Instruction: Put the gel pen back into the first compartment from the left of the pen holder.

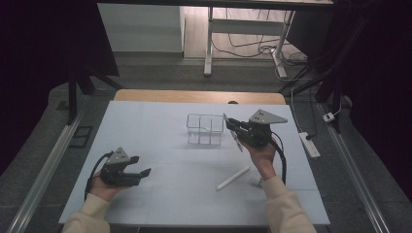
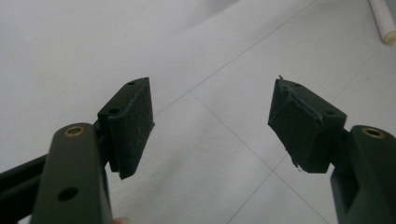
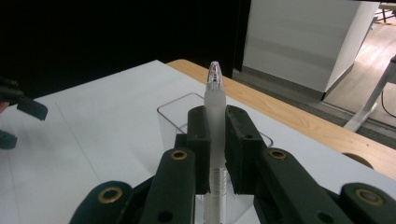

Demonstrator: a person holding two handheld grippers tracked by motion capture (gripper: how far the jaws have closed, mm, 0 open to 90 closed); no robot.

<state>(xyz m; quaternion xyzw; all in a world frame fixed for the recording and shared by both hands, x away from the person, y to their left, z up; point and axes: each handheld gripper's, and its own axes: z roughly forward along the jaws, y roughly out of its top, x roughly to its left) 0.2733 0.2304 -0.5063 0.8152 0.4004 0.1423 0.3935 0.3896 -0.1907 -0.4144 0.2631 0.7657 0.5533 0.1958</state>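
My right gripper (image 1: 230,125) is shut on a frosted clear pen (image 1: 238,143), held in the air just right of a clear divided box (image 1: 205,129). In the right gripper view the pen (image 3: 214,88) stands upright between the pads of that gripper (image 3: 215,128), and the clear box (image 3: 173,114) sits right behind it. At the front left my left gripper (image 1: 141,165) hovers low over the table; its jaws (image 2: 212,121) stand wide apart with nothing between them. A white cylinder (image 1: 233,178) lies on the table below the right hand.
The white table top (image 1: 160,116) has a wooden edge (image 1: 194,95) at the far side. A small pale green item (image 1: 261,182) lies by the right wrist. A power strip (image 1: 310,144) and a desk frame (image 1: 243,29) stand on the floor beyond.
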